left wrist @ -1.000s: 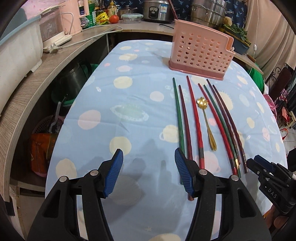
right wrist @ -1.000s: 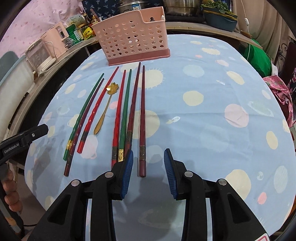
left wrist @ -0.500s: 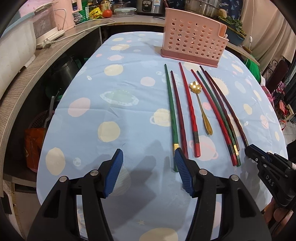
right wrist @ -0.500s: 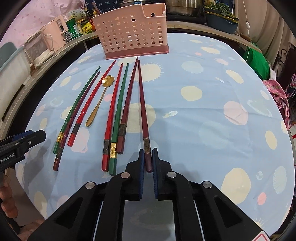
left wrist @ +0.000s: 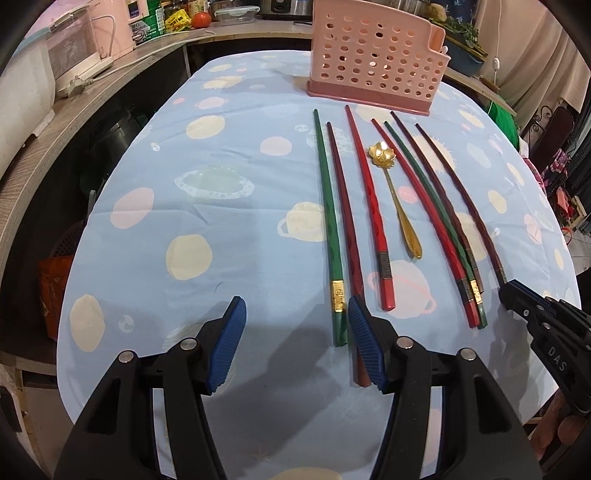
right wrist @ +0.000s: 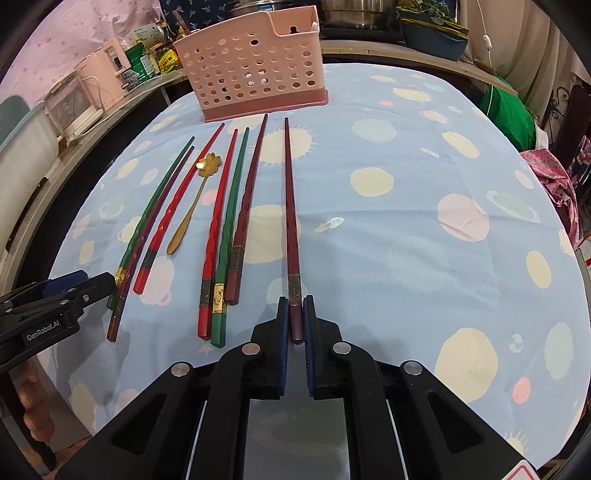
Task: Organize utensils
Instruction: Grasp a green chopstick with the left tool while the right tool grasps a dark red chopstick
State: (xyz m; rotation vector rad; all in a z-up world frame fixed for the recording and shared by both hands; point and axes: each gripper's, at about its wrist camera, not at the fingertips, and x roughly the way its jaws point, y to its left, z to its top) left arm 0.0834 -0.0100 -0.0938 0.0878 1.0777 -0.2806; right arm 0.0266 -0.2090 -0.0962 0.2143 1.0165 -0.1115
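Note:
Several red, green and maroon chopsticks lie side by side on the blue spotted tablecloth (left wrist: 177, 173), with a gold flower spoon (left wrist: 399, 206) among them. A pink perforated utensil holder (left wrist: 376, 66) (right wrist: 251, 74) stands upright behind their tips. My right gripper (right wrist: 295, 314) (left wrist: 517, 295) is shut on the near end of the rightmost maroon chopstick (right wrist: 290, 206), which still rests on the cloth. My left gripper (left wrist: 295, 332) (right wrist: 85, 284) hangs open over the leftmost pair. The green chopstick (left wrist: 328, 229) ends between its jaws, untouched, and its maroon neighbour (left wrist: 345, 221) runs under the right finger.
A curved wooden counter (left wrist: 33, 155) with a pink appliance (left wrist: 110, 29), boxes and a tomato runs along the left and back. Pots stand behind the holder. A green bag (right wrist: 513, 114) and patterned cloth sit past the table's right edge.
My right gripper's jaws have closed from open onto the maroon chopstick's end. My left gripper has sunk a little over the near ends of the leftmost chopsticks, jaws unchanged.

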